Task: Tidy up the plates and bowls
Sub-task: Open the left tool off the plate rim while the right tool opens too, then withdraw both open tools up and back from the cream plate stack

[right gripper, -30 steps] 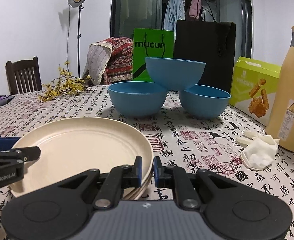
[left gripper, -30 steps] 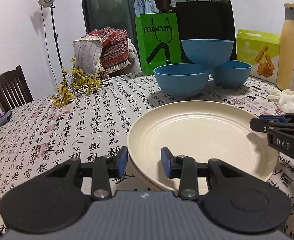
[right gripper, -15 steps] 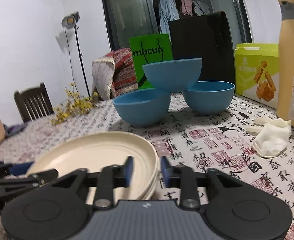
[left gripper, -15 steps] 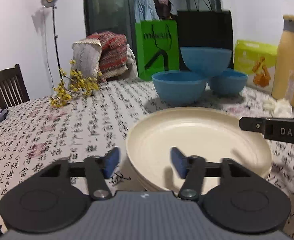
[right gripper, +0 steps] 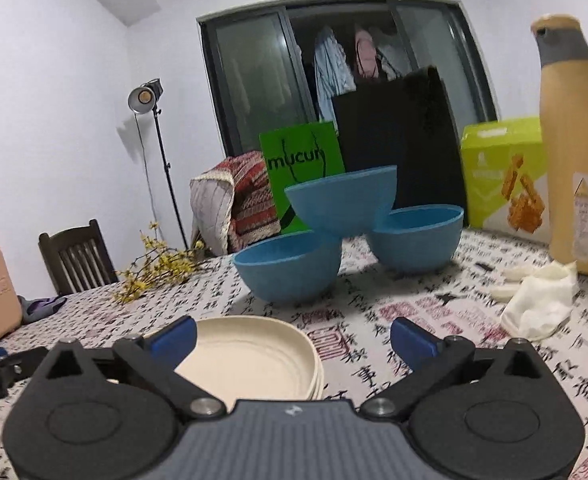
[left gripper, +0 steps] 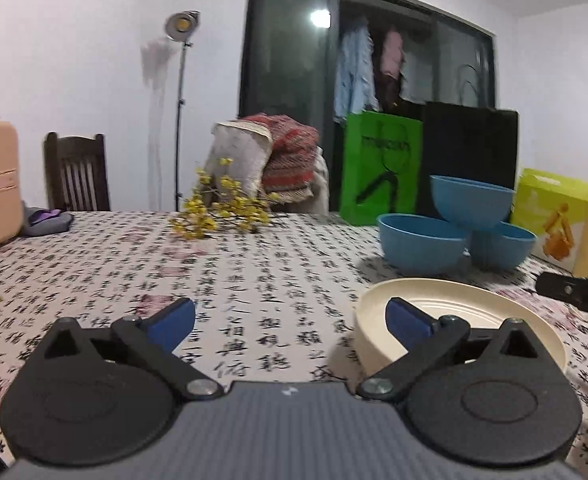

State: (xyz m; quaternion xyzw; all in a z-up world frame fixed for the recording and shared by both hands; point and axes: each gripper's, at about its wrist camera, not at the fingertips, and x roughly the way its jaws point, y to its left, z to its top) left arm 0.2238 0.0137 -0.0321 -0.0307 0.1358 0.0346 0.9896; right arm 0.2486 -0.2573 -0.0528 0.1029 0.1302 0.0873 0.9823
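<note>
Room: white walls, dark window (right gripper: 334, 72).
Table (left gripper: 253, 272): calligraphy-print cloth.
Plate stack (right gripper: 253, 360): cream, on the cloth before three blue bowls (right gripper: 294, 272).
Left gripper (left gripper: 289, 320): jaws opening wide, nothing between; plates under its right finger.
Right gripper (right gripper: 294, 338): jaws opening wide, plates' right rim lying between the fingers, untouched.

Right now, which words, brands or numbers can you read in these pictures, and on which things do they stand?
"mucun": on the green bag.
Tablecloth: printed Chinese characters, too blurred to read.
Yellow-green box: print too small.
Bottle label: unreadable.
</note>
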